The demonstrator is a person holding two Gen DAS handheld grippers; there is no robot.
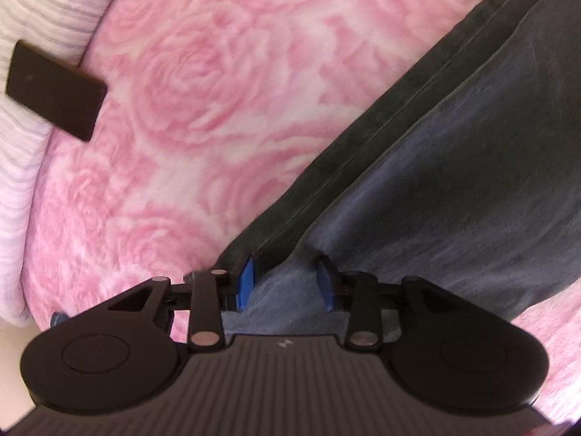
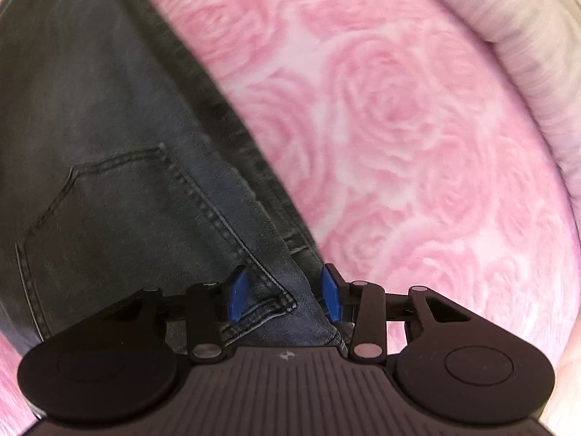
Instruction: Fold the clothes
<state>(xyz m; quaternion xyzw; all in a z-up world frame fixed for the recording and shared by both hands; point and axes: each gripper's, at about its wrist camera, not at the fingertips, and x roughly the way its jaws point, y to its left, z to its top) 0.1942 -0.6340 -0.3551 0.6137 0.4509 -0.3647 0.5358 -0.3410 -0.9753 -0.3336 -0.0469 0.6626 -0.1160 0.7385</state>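
Note:
Dark grey-blue jeans (image 1: 435,167) lie on a pink rose-patterned blanket (image 1: 203,83). In the left wrist view a leg with its side seam runs from my left gripper (image 1: 287,272) up to the top right; the blue pads (image 1: 247,279) are closed on a bunched fold of denim. In the right wrist view the jeans (image 2: 109,138) show a back pocket (image 2: 120,210) at the left. My right gripper (image 2: 283,287) has its blue pads (image 2: 330,290) pinching the waist edge of the denim beside the pocket corner.
A flat black rectangular object (image 1: 54,87) lies at the left on the blanket's edge. A white ribbed cover (image 1: 32,29) borders the blanket at the left, and it also shows at the upper right in the right wrist view (image 2: 526,32).

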